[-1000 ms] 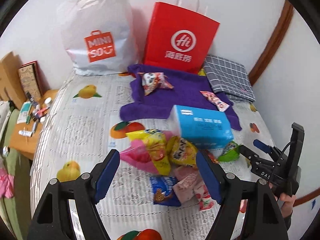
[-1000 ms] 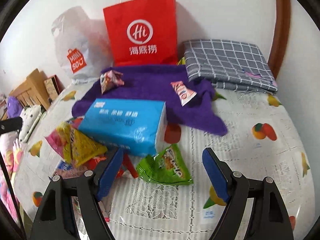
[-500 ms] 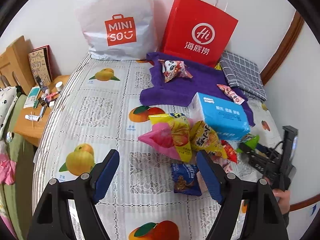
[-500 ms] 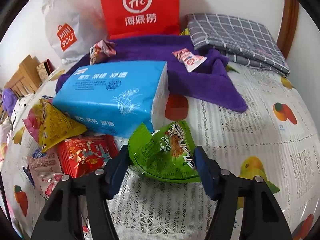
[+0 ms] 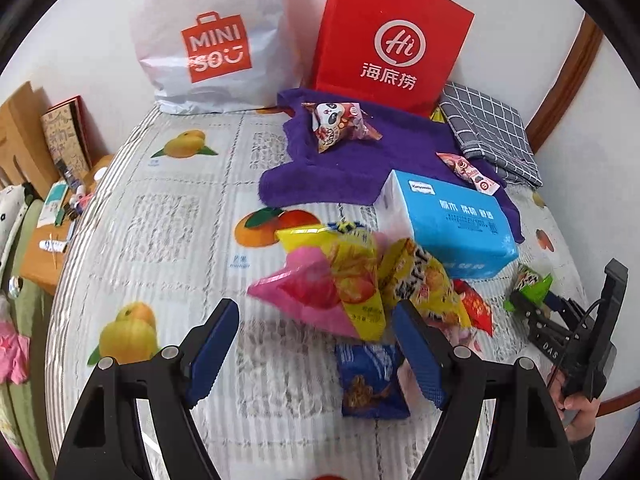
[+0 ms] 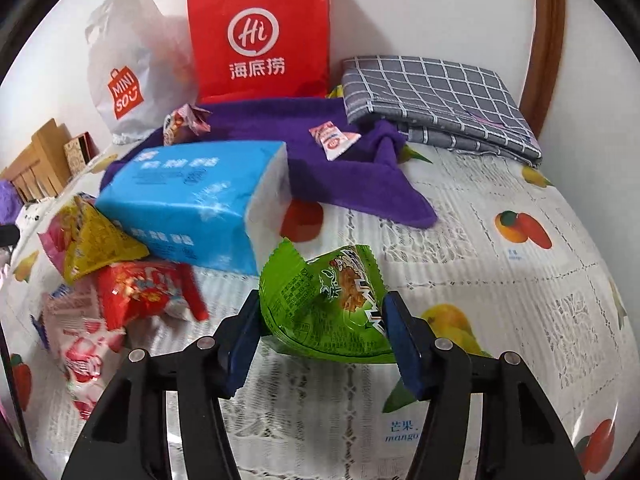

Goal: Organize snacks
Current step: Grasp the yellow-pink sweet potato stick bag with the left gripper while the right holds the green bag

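Near the right edge of the bed (image 6: pixel 520 280), your right gripper (image 6: pixel 320 322) has its fingers (image 6: pixel 244 332) pressed against both sides of the green snack packet (image 6: pixel 324 304), partly closed and pinching it; the packet puckers between the pads and looks gripped, though whether it has cleared the bedspread you cannot tell from this view. Its long axis runs left to right across the fingers, with the crimped seal pointing up and to the far left. Your left gripper (image 5: pixel 316 356) hangs with fingers (image 5: pixel 212 344) well apart and nothing between them, just near of the snack pile: pink packet (image 5: pixel 308 296), yellow packets (image 5: pixel 424 284), red packet (image 6: pixel 140 288), blue packet (image 5: pixel 370 384) lying flat on the near side. Blue tissue pack (image 6: pixel 192 204) sits just beyond the pile, touching it. Farther off, the purple towel (image 6: pixel 288 152) carries a panda-print packet (image 5: pixel 336 124) and a small pink sachet (image 6: pixel 332 140), well apart from each other. Red paper bag (image 6: pixel 260 32) and white shopping bag (image 5: pixel 216 36) stand against the far wall. Judged progress: early. Two items appear set out on the towel, one is in hand, and most of the heap is yet to be sorted.
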Demonstrator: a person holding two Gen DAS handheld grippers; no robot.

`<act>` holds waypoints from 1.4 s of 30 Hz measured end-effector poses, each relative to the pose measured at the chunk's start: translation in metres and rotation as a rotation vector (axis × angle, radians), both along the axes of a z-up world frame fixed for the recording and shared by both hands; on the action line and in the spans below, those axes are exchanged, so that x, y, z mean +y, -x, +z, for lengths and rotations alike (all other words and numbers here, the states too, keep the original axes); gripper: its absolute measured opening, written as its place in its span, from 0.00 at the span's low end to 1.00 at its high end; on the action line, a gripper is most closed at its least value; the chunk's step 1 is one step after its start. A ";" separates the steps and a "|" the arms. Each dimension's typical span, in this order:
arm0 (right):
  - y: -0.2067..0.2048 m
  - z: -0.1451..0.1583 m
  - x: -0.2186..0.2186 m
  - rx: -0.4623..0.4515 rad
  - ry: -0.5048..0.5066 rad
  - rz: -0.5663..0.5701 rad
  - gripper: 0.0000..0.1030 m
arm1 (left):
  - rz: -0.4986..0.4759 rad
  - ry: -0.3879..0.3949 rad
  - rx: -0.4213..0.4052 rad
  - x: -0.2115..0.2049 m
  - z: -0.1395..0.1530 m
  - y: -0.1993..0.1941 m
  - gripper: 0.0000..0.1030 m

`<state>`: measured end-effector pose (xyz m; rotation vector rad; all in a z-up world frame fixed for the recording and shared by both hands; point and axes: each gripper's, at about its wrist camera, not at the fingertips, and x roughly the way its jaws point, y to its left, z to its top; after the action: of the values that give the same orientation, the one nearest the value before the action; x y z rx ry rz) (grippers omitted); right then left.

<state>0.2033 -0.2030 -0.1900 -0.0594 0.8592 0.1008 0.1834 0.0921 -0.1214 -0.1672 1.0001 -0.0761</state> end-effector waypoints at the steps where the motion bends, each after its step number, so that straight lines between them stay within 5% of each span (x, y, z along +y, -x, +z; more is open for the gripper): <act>1: -0.002 -0.001 0.000 0.011 -0.007 0.004 0.58 | -0.007 0.001 -0.003 -0.002 0.001 -0.006 0.76; 8: -0.005 -0.003 -0.008 0.026 -0.054 -0.008 0.58 | -0.054 -0.037 0.006 -0.012 -0.005 -0.041 0.79; 13: -0.004 -0.003 -0.006 0.025 -0.036 -0.025 0.58 | -0.091 -0.054 0.088 -0.019 -0.030 -0.063 0.79; 21: -0.006 -0.005 -0.012 0.042 -0.069 -0.035 0.58 | -0.104 0.020 0.146 -0.016 -0.059 -0.072 0.78; 26: -0.006 -0.005 -0.011 0.044 -0.061 -0.037 0.58 | -0.128 0.027 0.109 -0.016 -0.053 -0.067 0.69; 42: -0.007 -0.005 -0.014 0.049 -0.082 -0.033 0.59 | -0.126 0.083 0.057 0.001 -0.031 -0.011 0.69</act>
<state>0.2108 -0.2166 -0.1954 0.0347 0.9038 0.1065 0.1940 0.0933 -0.1522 -0.1827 1.0643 -0.2288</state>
